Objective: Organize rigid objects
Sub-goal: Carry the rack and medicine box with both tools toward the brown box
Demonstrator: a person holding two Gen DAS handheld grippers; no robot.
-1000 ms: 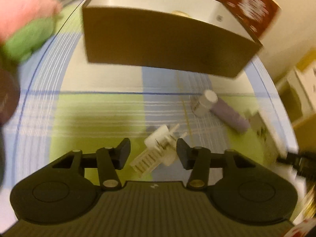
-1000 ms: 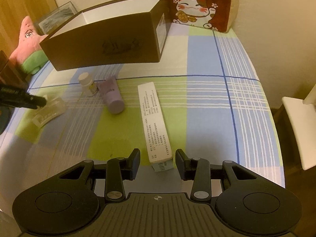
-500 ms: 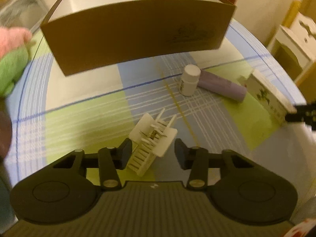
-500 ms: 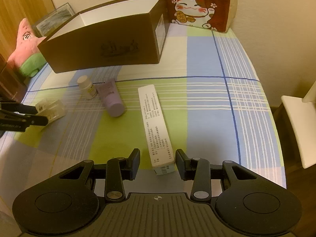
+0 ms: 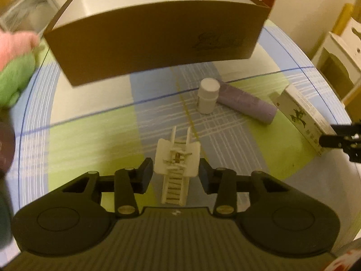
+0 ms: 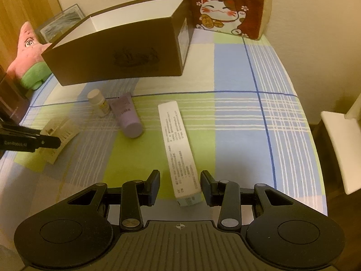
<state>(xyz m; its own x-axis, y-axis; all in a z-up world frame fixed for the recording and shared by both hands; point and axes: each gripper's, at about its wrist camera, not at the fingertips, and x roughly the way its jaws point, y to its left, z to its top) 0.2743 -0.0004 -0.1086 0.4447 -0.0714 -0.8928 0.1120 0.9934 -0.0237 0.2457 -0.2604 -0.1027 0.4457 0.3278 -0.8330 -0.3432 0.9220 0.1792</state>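
Note:
A white comb-like plastic piece [image 5: 176,166] lies on the checked cloth between the open jaws of my left gripper [image 5: 176,172]; it also shows in the right wrist view [image 6: 59,133]. A long white printed box [image 6: 179,149] lies with its near end between the open jaws of my right gripper [image 6: 179,185], closer to the right finger. A small white bottle [image 5: 208,95] stands beside a lying purple tube [image 5: 247,105]. The open brown box [image 5: 155,33] with a white inside stands behind them.
A pink and green plush star [image 6: 28,54] sits left of the brown box. A red lucky-cat bag [image 6: 225,4] stands at the back by the wall. A white chair [image 6: 338,149] is off the table's right edge. A dark object [image 6: 9,94] stands at the left.
My left gripper has swung to line up with the comb-like piece, which now sits straight between its jaws. My right gripper has edged forward over the long box's near end.

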